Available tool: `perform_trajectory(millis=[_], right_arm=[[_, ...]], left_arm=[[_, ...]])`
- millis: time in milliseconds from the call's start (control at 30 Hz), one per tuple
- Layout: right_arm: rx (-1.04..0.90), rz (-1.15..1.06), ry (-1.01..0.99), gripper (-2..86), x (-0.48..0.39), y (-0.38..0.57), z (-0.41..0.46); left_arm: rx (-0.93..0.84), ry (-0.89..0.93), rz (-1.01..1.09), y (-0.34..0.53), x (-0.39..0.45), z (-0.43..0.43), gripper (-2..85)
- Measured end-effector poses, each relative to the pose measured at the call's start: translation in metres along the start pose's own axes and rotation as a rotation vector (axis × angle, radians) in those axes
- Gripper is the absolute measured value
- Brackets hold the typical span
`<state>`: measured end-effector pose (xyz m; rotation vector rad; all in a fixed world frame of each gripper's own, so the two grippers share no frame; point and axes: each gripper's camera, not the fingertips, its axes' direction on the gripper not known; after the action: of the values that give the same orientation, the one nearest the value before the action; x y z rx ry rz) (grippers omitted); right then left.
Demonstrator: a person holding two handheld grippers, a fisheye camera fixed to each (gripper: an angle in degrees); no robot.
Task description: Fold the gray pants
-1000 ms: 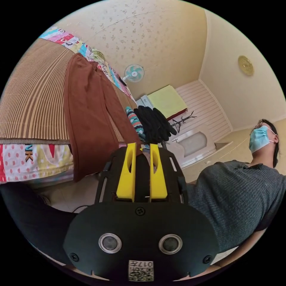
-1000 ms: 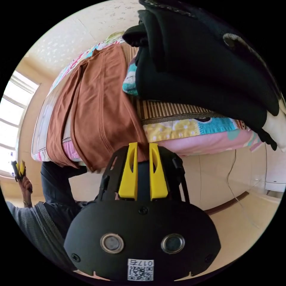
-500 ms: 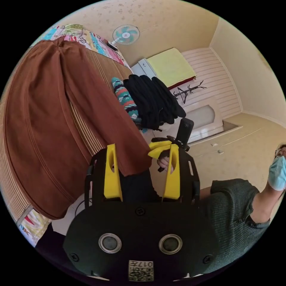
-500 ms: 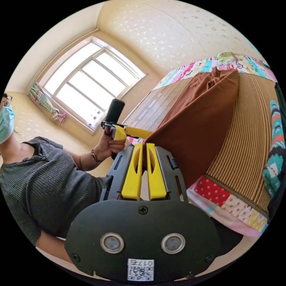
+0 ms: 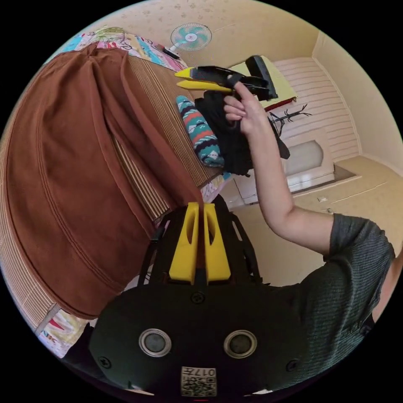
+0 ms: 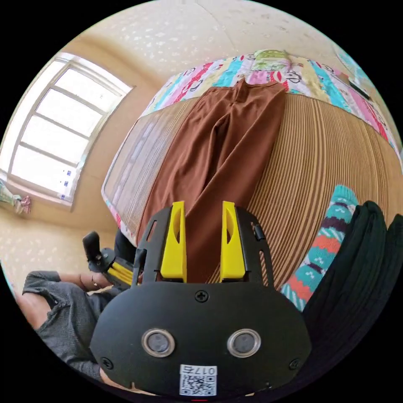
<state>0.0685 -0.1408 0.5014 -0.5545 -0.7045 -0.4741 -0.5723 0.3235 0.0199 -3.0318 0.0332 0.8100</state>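
Pants (image 6: 222, 155) lie lengthwise on the bed, rust-brown rather than gray, smooth matte cloth with long seam lines; waistband far up by the patchwork quilt (image 6: 268, 75), legs running toward the bed's near edge. Under them a ribbed straw-coloured mat (image 6: 319, 168) of fine parallel ridges.

Left gripper (image 5: 200, 210): yellow jaws pressed together on the hem corner of one pant leg (image 5: 180, 176), cloth pinched between them. Half a second ago those jaws stood apart with the hem between them; now clenched.

Right gripper (image 6: 202, 218): jaws spread apart, empty, hovering over the lower leg of the pants, no contact seen. Half a second ago it was closed at the hem; now released and lifted above the mat. In the left gripper view it shows as a raised tool (image 5: 201, 79) held in a hand (image 5: 241, 113).

Beside the pants: a knitted teal patterned roll (image 6: 327, 247), then a stack of black folded garments (image 6: 361, 268). Fan (image 5: 191, 35) against the far wall. Window (image 6: 54, 130) bright.
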Motion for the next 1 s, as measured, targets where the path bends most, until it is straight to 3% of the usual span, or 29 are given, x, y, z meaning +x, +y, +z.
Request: perform_trajectory(millis=[100,200,300,400,533,700,867,1000], right_arm=[[0.138,0.016,0.033,15.1,0.011,-0.065,0.041],[0.052,0.128,0.257,14.5,0.021,-0.117,0.083],[-0.015,0.130,0.338,5.8,0.012,-0.149,0.098],[0.131,0.081,0.385,2.3,-0.043,-0.166,0.076],[0.401,-0.190,0.326,1.6,-0.175,-0.162,0.047],[0.327,-0.378,0.119,1.4,-0.265,-0.180,0.096],[0.168,-0.132,-0.132,1.5,-0.234,-0.171,0.135],[0.173,-0.120,-0.260,4.0,-0.193,-0.069,0.090]], left_arm=[[0.007,0.009,0.060,-0.014,0.012,0.011,-0.9],[0.006,0.016,0.111,-0.027,0.022,0.019,-0.8],[0.005,-0.009,0.150,-0.033,0.025,0.013,-0.8],[0.054,0.004,0.112,-0.028,0.006,-0.012,-0.9],[0.161,0.154,0.051,-0.004,-0.025,-0.053,-0.9],[0.284,0.149,-0.154,0.051,-0.073,-0.094,-0.9],[0.307,-0.015,-0.354,0.079,-0.113,-0.109,-0.8],[0.276,-0.007,-0.404,0.084,-0.135,-0.109,-0.8]])
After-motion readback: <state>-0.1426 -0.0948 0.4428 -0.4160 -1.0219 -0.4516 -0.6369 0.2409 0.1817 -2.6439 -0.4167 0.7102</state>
